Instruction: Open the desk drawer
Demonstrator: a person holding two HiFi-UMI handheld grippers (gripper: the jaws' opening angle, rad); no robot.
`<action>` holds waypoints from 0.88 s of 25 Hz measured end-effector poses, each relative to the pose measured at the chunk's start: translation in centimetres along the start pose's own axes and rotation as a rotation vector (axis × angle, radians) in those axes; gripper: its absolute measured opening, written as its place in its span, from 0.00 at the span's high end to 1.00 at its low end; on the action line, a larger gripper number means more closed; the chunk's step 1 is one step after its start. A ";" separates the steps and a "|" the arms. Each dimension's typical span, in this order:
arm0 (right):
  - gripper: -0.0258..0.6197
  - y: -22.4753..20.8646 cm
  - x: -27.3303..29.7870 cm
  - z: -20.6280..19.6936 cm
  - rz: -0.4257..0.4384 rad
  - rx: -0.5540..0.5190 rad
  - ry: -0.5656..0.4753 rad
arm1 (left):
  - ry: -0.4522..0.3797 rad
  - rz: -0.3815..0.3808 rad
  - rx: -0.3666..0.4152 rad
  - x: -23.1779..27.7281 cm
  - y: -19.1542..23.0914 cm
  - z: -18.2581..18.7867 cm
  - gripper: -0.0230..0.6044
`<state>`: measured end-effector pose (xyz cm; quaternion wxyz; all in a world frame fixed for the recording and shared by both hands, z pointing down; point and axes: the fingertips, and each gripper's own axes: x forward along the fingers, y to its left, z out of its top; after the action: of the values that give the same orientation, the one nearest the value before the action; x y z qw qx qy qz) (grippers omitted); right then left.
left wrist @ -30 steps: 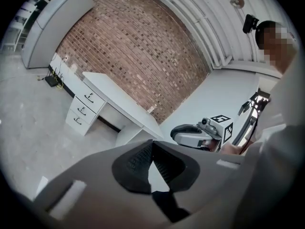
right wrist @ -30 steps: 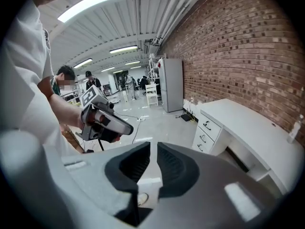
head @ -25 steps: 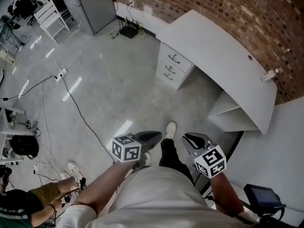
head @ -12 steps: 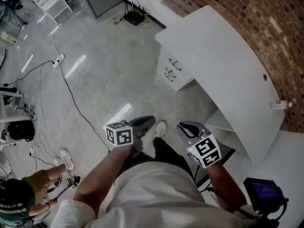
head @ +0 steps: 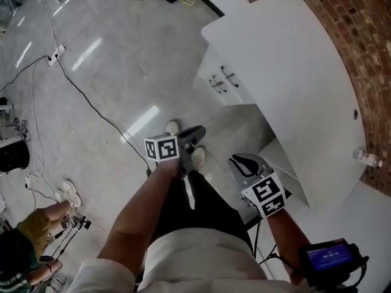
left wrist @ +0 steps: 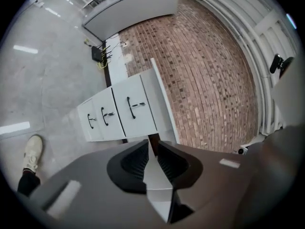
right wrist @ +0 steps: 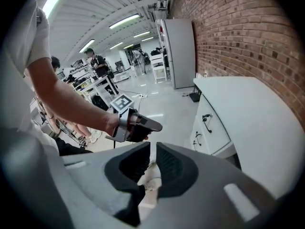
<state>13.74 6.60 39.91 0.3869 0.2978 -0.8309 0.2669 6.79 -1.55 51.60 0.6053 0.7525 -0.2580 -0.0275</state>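
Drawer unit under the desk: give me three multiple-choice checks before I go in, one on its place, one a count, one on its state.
1. The white three-drawer unit stands:
A in the middle of the floor
B under the white desk set against the red brick wall
C on the desktop
2. Its black curved handles number:
A two
B five
C three
3. Its drawers are:
A all shut
B top one out
C removed

B, it is tucked beneath the desktop; C, one handle per front; A, all fronts sit flush.
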 end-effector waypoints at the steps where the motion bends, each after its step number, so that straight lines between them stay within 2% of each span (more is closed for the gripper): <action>1: 0.91 -0.3 1.0 -0.3 0.004 0.005 0.017 | -0.001 -0.021 -0.041 1.2 1.5 0.1 0.86; 5: 0.90 -1.7 5.4 -2.1 0.016 0.024 0.087 | -0.039 -0.070 -0.158 5.6 8.2 1.7 0.85; 9: 0.91 -3.9 10.8 -3.9 0.023 0.065 0.134 | -0.064 -0.094 -0.221 10.5 15.3 3.7 0.85; 16: 0.91 -7.6 18.3 -6.1 0.027 0.091 0.193 | -0.053 -0.141 -0.266 18.6 23.6 5.1 0.85; 22: 0.90 -9.1 22.2 -6.9 0.060 0.098 0.220 | -0.055 -0.163 -0.286 23.8 27.3 6.6 0.85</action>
<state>11.79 -1.32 63.49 0.4527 0.2603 -0.7779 0.3497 15.37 -21.16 81.61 0.6948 0.6759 -0.2061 -0.1337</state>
